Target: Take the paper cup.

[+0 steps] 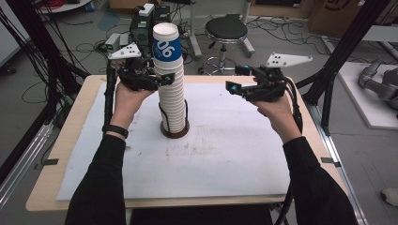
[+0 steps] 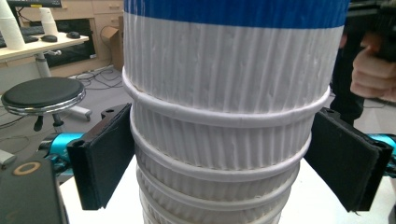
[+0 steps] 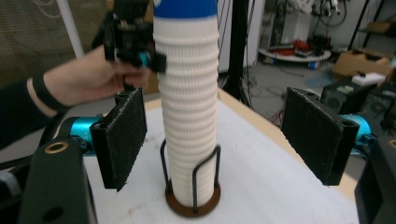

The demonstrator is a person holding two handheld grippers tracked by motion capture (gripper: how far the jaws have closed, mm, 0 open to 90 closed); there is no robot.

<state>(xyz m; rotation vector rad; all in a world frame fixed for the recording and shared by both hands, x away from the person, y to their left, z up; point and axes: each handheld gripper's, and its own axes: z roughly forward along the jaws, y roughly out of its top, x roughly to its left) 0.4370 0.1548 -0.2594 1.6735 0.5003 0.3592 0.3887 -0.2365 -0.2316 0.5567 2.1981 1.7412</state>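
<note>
A tall stack of white ribbed paper cups (image 1: 172, 96) stands in a black wire holder with a round brown base (image 1: 174, 132) at the middle of the table. The top cup (image 1: 166, 44) carries a blue band. My left gripper (image 1: 162, 80) is at the upper part of the stack, open, with one black pad (image 2: 109, 154) on each side of the cups (image 2: 219, 140); whether the pads touch the cups I cannot tell. My right gripper (image 1: 232, 86) hovers to the right of the stack, open and holding nothing. In the right gripper view the stack (image 3: 189, 102) stands between its pads (image 3: 123, 135) but farther off.
A white mat (image 1: 211, 159) covers the wooden table (image 1: 49, 180). Behind the table stand a black round stool (image 1: 226, 30) and a rack of equipment (image 1: 143, 23). Black frame poles (image 1: 345, 47) rise at the right, and cables lie on the floor.
</note>
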